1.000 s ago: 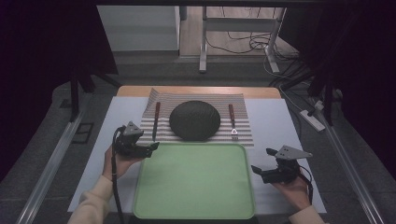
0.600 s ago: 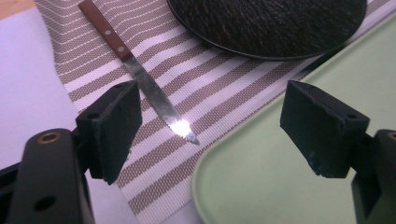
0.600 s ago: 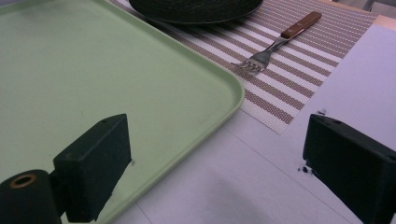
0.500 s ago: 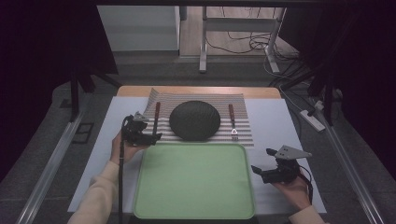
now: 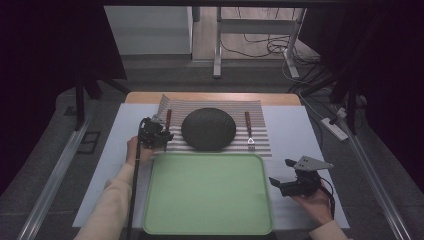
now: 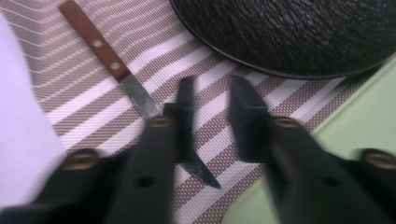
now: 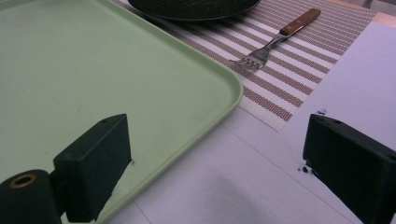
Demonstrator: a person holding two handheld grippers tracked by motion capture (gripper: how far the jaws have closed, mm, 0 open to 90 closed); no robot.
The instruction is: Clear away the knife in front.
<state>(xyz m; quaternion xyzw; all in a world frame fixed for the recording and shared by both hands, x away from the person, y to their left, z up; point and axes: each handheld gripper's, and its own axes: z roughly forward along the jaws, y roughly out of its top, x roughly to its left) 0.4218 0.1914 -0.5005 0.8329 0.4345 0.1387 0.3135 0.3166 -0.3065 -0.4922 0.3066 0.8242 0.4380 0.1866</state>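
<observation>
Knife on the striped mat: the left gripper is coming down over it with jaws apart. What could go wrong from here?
1. The left gripper straddles the blade, not the wooden handle; the thin, flat knife could slip or pivot when pinched.
2. The blade lies flat on the mat, so the jaws may drag or bunch the mat instead of getting under it.
3. The plate sits close beside; a swinging handle could knock its rim.

The knife [image 6: 122, 78] has a reddish-brown wooden handle with two pale rivets and a dull steel blade. It lies flat on the striped placemat [image 6: 74, 112], left of the dark plate [image 6: 299, 35], blade tip pointing toward the green tray [image 6: 359, 126].
</observation>
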